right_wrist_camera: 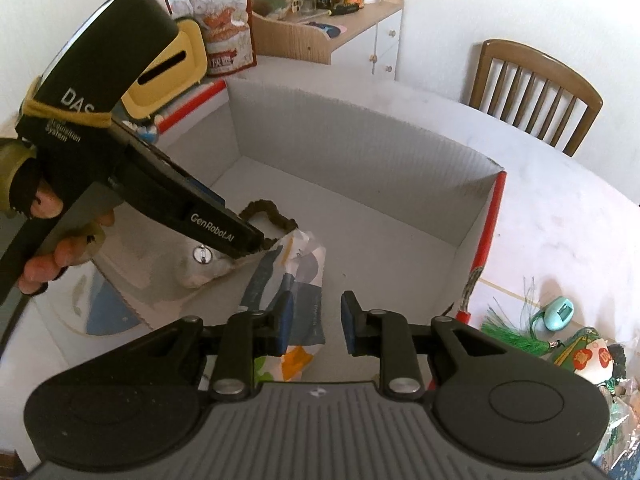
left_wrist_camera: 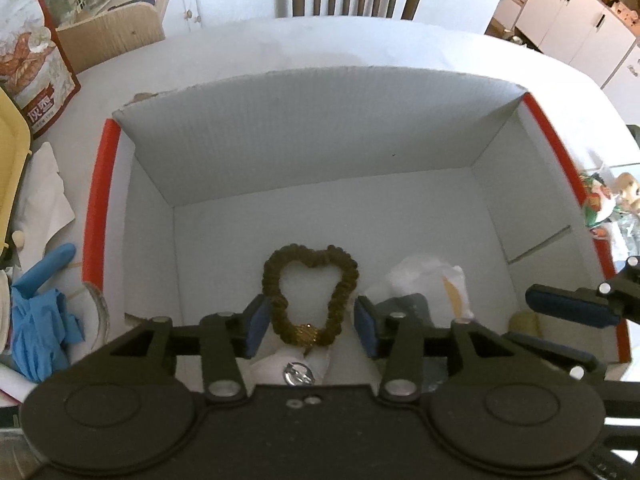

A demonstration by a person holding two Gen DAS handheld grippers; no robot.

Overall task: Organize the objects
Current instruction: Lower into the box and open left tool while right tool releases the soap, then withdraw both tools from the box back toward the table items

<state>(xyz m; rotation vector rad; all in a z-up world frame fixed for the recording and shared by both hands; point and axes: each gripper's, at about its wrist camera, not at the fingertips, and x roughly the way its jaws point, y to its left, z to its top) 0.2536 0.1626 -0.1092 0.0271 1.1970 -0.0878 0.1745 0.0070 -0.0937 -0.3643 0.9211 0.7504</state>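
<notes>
A brown scrunchie point(left_wrist_camera: 310, 292) with a gold bead lies inside the white cardboard box point(left_wrist_camera: 304, 128), partly on a white cloth piece with a metal snap point(left_wrist_camera: 298, 372). My left gripper point(left_wrist_camera: 310, 325) is open, its blue pads point(left_wrist_camera: 256, 324) on either side of the scrunchie's lower end without pinching it. In the right wrist view the scrunchie point(right_wrist_camera: 266, 210) pokes out behind the left gripper's fingers point(right_wrist_camera: 224, 232), which a hand holds. My right gripper point(right_wrist_camera: 314, 320) is open and empty above a patterned pouch point(right_wrist_camera: 298, 280) on the box floor point(right_wrist_camera: 384, 248).
Left of the box are a snack bag point(left_wrist_camera: 36, 60), a yellow container point(left_wrist_camera: 12, 148), white paper point(left_wrist_camera: 44, 192) and a blue glove point(left_wrist_camera: 36, 320). To the right lie a green tassel point(right_wrist_camera: 508, 332) and a mint trinket point(right_wrist_camera: 560, 312). A wooden chair point(right_wrist_camera: 536, 92) stands beyond the table.
</notes>
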